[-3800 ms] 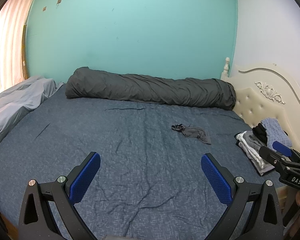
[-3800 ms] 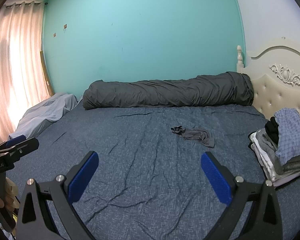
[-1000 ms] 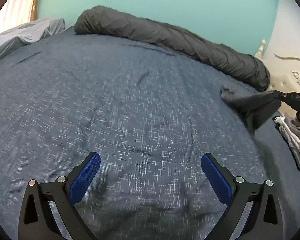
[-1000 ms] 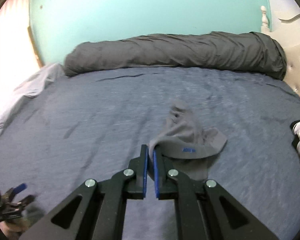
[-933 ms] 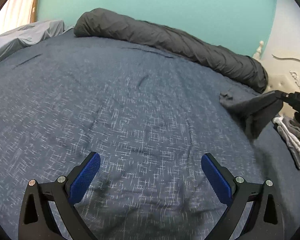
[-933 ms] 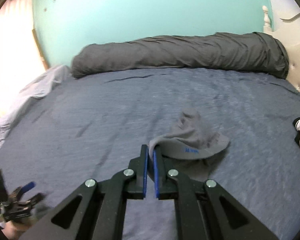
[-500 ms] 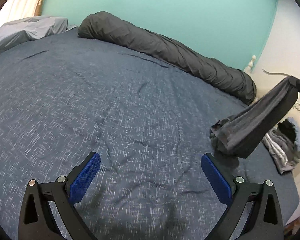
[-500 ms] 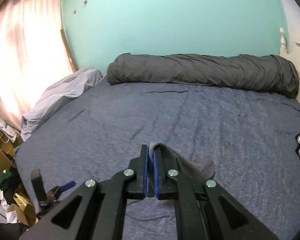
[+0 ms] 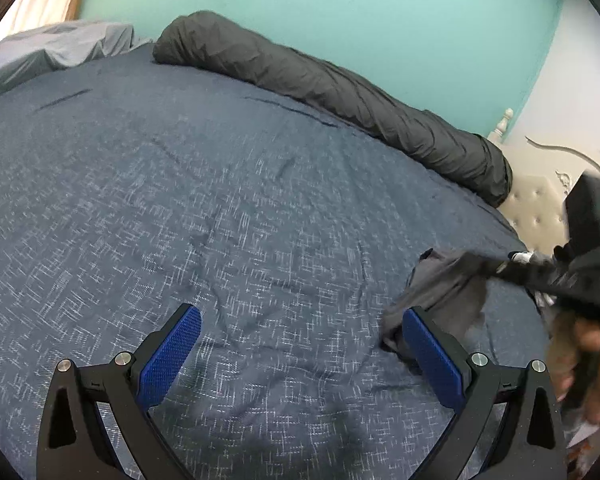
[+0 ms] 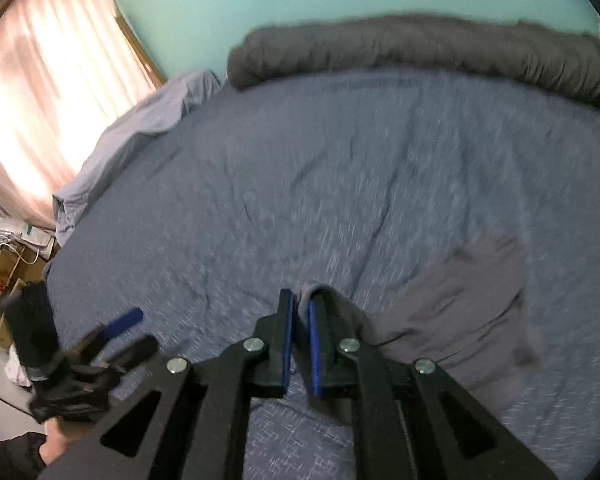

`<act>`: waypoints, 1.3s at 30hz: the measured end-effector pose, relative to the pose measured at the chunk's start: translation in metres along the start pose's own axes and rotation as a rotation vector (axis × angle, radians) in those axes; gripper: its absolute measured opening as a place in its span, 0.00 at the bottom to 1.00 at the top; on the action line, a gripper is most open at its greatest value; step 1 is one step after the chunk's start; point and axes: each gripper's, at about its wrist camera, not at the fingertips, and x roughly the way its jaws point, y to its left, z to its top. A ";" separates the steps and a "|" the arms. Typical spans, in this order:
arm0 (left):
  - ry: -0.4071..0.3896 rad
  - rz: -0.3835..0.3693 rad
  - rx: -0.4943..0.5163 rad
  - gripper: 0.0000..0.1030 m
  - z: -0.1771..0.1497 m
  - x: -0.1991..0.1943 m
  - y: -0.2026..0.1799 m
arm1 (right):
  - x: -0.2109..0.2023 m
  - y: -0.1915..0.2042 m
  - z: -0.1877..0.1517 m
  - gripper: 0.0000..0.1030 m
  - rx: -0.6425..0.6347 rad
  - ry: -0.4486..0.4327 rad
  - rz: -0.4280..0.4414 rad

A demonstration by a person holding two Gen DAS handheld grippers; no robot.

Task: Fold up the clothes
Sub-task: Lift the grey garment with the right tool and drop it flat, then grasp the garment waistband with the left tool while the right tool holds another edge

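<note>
Crumpled dark grey garment (image 10: pixel 460 312) lay on the blue bedsheet (image 9: pixel 220 200), one edge between the right gripper's (image 10: pixel 298 316) opening jaws, the left gripper (image 9: pixel 296 340) gaping empty beside it; released bunched, it risked folding crooked.

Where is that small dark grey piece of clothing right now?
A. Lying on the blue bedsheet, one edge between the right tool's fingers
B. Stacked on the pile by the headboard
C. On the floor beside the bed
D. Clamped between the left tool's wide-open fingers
A: the grey garment spreads on the blue bedsheet, an edge between the opening fingers of the right gripper.
</note>
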 end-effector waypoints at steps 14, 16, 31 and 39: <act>0.022 -0.021 0.065 1.00 -0.007 0.020 -0.028 | -0.057 -0.101 -0.065 0.62 0.253 -0.230 -0.101; 0.032 -0.021 0.065 1.00 -0.009 0.026 -0.031 | -0.061 -0.116 -0.078 0.62 0.310 -0.249 -0.134; 0.130 -0.022 0.146 1.00 -0.021 0.078 -0.080 | -0.041 -0.182 -0.085 0.62 0.536 -0.176 -0.106; 0.144 0.000 0.155 1.00 -0.015 0.099 -0.089 | -0.033 -0.198 -0.082 0.62 0.562 -0.171 -0.089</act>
